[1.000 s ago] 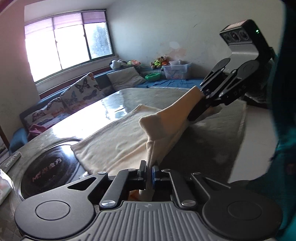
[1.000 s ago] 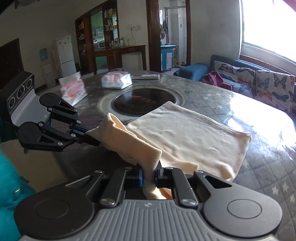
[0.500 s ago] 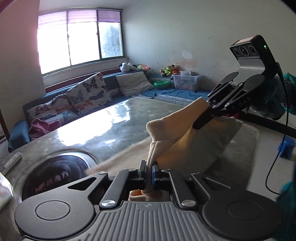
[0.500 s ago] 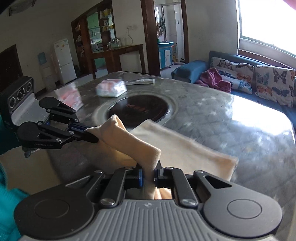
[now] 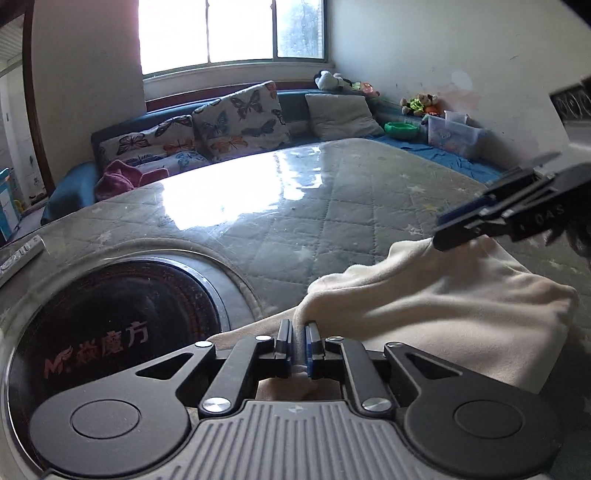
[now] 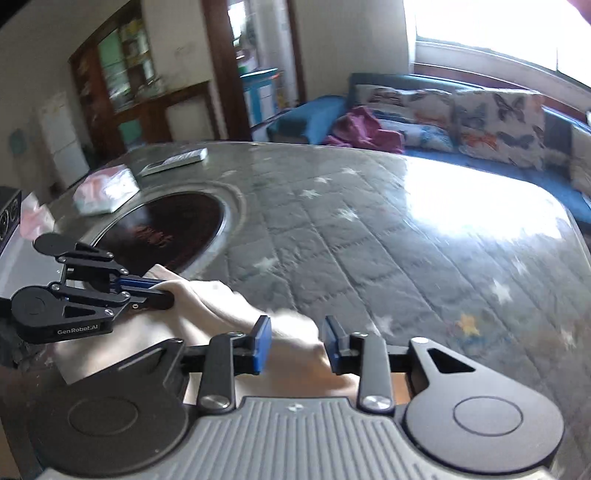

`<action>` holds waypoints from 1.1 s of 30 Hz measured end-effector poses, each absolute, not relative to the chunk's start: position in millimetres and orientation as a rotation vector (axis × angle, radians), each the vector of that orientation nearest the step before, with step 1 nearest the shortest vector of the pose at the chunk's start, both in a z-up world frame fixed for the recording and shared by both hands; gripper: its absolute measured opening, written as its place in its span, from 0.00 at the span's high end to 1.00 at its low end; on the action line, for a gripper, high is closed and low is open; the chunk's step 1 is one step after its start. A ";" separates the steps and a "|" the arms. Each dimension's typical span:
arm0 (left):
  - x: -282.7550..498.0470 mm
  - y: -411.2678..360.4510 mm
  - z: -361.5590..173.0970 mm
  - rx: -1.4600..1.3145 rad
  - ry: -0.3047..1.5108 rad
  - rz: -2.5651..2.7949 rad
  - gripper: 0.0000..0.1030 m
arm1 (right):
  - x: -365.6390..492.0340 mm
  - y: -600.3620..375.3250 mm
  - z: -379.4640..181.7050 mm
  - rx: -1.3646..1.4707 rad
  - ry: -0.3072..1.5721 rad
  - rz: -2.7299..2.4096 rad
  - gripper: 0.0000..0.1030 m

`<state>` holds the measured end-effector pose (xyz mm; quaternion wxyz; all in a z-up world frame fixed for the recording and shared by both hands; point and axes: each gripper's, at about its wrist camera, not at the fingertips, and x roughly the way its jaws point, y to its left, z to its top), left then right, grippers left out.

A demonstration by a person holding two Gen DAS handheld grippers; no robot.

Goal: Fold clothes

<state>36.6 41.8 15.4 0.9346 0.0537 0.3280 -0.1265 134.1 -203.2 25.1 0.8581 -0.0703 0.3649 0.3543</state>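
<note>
Cream, soft cloth [image 5: 436,310] lies bunched on the table [image 5: 332,206], just beside the round dark cooktop [image 5: 110,332] that is set into the table top. A quilted grey cover with pale stars and a shiny clear sheet is spread over the table. The left gripper [image 5: 297,345] has its fingers pressed together on a fold of the cloth, near the cooktop rim. The right gripper [image 6: 295,345] has its fingers spread, with the cloth lying between them but not pinched. Beyond the cooktop lie a remote control [image 6: 173,160] and a tissue pack [image 6: 105,190]. Behind the table stands a blue sofa [image 5: 74,184] with butterfly cushions [image 5: 240,118] under a bright window [image 5: 229,33].
</note>
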 end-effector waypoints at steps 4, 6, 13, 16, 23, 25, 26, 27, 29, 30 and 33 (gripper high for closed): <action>39.7 44.6 20.4 0.097 0.669 -0.238 0.83 | 118.0 -229.6 20.3 -0.124 0.725 0.654 0.57; 41.9 44.0 20.6 0.091 0.673 -0.234 0.83 | 114.2 -239.8 17.0 -0.093 0.736 0.634 0.59; 44.0 36.8 21.0 0.129 0.673 -0.191 0.83 | 118.5 -250.2 3.1 -0.045 0.758 0.522 0.69; 45.2 40.7 19.9 0.111 0.681 -0.164 0.75 | 117.0 -246.0 -1.8 -0.093 0.740 0.489 0.85; 43.0 39.8 19.8 0.137 0.676 -0.145 0.71 | 109.9 -230.0 -2.6 -0.241 0.664 0.428 0.94; 41.8 41.1 21.0 0.124 0.676 -0.138 0.68 | 111.7 -229.3 -3.7 -0.249 0.631 0.444 0.93; 40.8 42.2 22.3 0.115 0.674 -0.135 0.67 | 113.3 -229.7 -1.9 -0.238 0.645 0.442 0.90; 39.4 43.2 24.2 0.109 0.671 -0.133 0.64 | 115.1 -230.2 0.4 -0.225 0.669 0.439 0.87; 35.2 44.8 30.5 0.114 0.654 -0.132 0.61 | 116.6 -231.3 5.0 -0.205 0.690 0.434 0.85; 33.7 45.6 34.1 0.114 0.646 -0.132 0.60 | 115.6 -231.8 10.3 -0.197 0.677 0.440 0.84; 33.6 46.7 48.2 0.094 0.617 -0.140 0.62 | 116.6 -226.9 26.5 -0.131 0.670 0.519 0.84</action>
